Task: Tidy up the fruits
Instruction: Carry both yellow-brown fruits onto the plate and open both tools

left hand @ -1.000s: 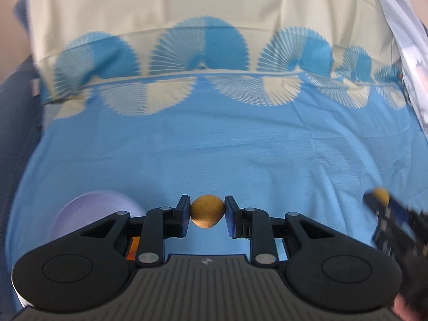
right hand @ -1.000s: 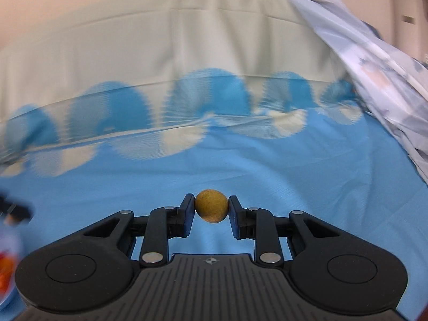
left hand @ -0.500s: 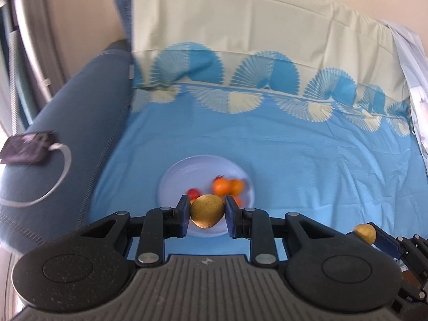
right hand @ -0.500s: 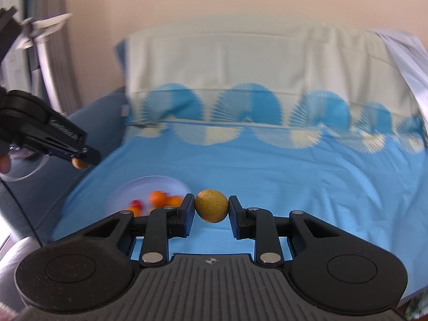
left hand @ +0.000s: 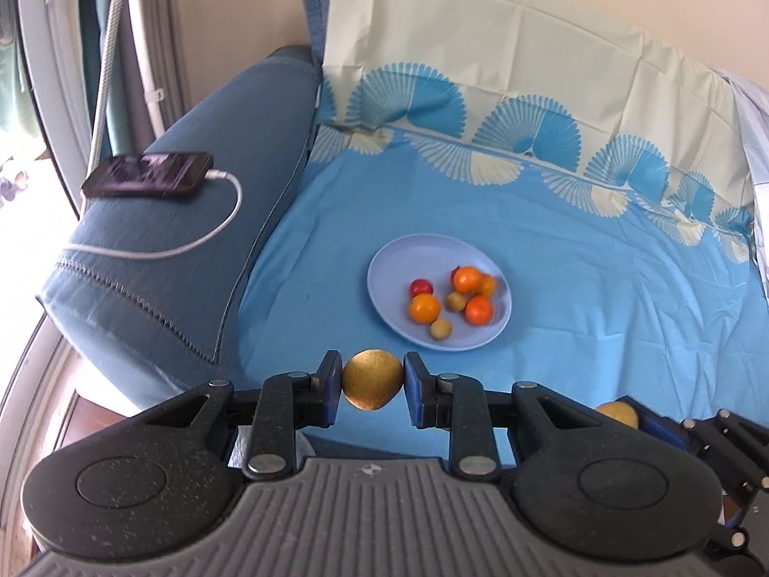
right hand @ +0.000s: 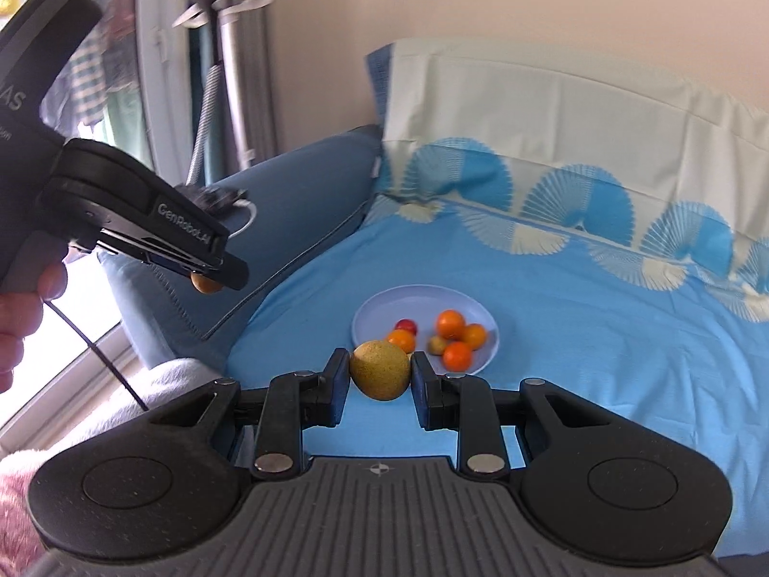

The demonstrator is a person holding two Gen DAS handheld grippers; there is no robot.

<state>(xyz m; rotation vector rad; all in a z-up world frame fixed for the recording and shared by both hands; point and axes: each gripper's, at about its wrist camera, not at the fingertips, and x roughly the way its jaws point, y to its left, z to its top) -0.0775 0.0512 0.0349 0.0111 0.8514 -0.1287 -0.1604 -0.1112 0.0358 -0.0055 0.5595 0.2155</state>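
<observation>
Both grippers have swung from bare sheet toward the plate (left hand: 384, 259), now mid-frame. Left gripper (left hand: 372, 387) clenches a brown fruit (left hand: 372, 384); right gripper (right hand: 379, 375) clenches a yellow-green fruit (right hand: 379, 370). Both look small, round, firm, prone to roll. Oranges (left hand: 425, 307) crowd the plate's right half; phone (left hand: 149, 174) upper left, clear.

A blue sofa (left hand: 192, 221) under a blue patterned sheet (left hand: 576, 298) stands against a beige wall (right hand: 528, 9).

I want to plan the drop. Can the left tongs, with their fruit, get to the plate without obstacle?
Probably yes. The left tongs, shut on a yellow-brown fruit, face the plate across bare blue sheet; nothing stands between. The plate's left part looks free; the right tongs stay aside.
</observation>
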